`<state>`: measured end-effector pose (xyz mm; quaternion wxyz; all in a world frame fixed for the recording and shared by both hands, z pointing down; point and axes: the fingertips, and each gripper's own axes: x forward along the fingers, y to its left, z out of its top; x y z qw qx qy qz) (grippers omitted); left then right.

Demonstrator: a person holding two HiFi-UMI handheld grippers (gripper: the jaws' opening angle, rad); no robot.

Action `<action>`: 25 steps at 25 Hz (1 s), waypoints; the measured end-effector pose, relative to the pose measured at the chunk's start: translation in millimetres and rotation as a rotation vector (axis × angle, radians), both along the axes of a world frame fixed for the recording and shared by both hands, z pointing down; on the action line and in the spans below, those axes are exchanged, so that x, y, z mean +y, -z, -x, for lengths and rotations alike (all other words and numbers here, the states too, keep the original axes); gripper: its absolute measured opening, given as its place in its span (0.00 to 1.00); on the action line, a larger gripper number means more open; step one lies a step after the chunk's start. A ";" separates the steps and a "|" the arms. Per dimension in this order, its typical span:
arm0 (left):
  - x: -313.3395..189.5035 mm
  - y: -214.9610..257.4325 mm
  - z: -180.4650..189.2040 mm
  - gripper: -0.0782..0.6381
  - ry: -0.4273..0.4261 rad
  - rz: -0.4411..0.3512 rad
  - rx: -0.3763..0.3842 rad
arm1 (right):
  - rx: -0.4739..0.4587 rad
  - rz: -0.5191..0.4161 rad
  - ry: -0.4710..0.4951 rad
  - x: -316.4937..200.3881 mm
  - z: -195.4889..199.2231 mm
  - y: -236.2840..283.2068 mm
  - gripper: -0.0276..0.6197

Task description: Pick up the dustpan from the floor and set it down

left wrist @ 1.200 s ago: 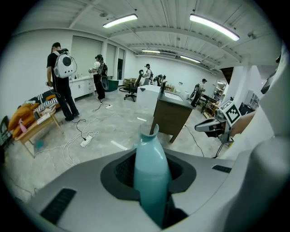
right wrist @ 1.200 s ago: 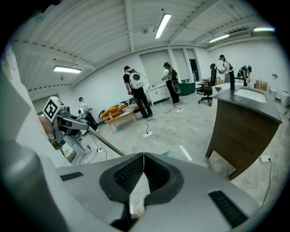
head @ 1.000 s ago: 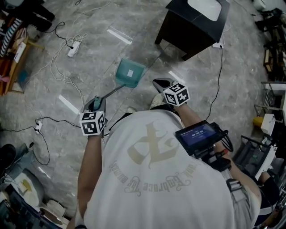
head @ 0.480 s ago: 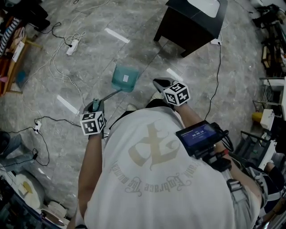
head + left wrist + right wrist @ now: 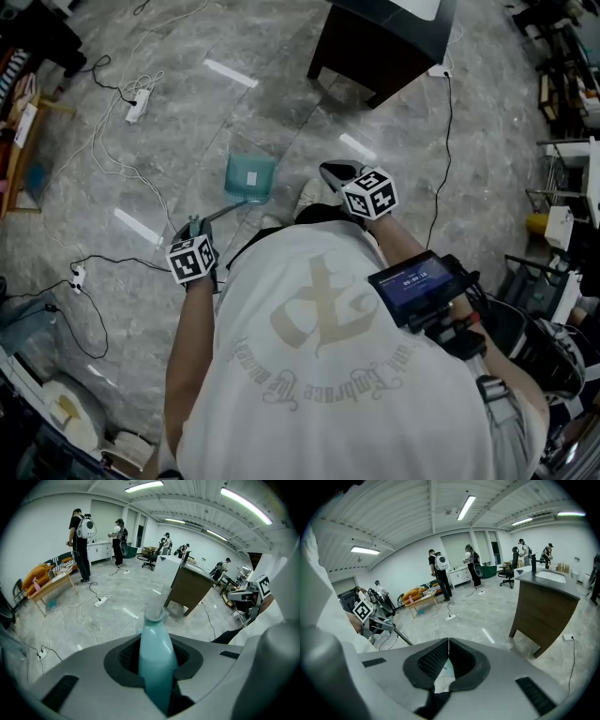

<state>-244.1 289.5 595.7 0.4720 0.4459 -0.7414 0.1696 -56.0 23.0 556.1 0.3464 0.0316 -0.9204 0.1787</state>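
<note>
We hold the dustpan (image 5: 249,176) by its teal handle (image 5: 157,653). The left gripper (image 5: 194,225) is clamped on that handle, which in the left gripper view runs up between the two jaws and fills the gap, with the jaws pressed against it on both sides. Our landmark is the dark cabinet (image 5: 375,52), which stands on the grey marble floor (image 5: 281,56). In the head view the teal pan sits on our side of the cabinet, off its left corner and well apart from it. The handle slants back from the pan toward our left gripper. We cannot tell whether the pan touches the floor or hangs just above it. The right gripper (image 5: 337,173) is nearer the cabinet than the left one and sits roughly below its front face in the head view. Its jaws are closed together with nothing held between them, and in the right gripper view (image 5: 447,660) they meet in a thin line. A pale shoe (image 5: 307,194) shows between the pan and the right gripper. Far to the left of the cabinet a power strip (image 5: 137,105) lies on the floor with white cables (image 5: 112,155) looping from it. In the left gripper view several people (image 5: 80,541) stand beyond the cabinet (image 5: 190,585), to its left.
</note>
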 end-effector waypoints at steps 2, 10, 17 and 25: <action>-0.3 -5.0 0.5 0.25 0.004 0.016 0.004 | 0.002 0.005 -0.009 -1.5 -4.0 -1.4 0.07; -23.4 -22.9 -6.2 0.25 -0.028 0.056 0.005 | 0.023 0.041 -0.049 -20.3 -21.4 -20.8 0.07; -66.4 -35.0 -9.0 0.25 -0.083 0.102 0.011 | 0.013 0.068 -0.074 -53.3 -22.9 -23.2 0.07; -135.1 -58.8 -10.1 0.25 -0.159 0.162 0.019 | 0.043 0.107 -0.113 -102.9 -38.6 -41.6 0.07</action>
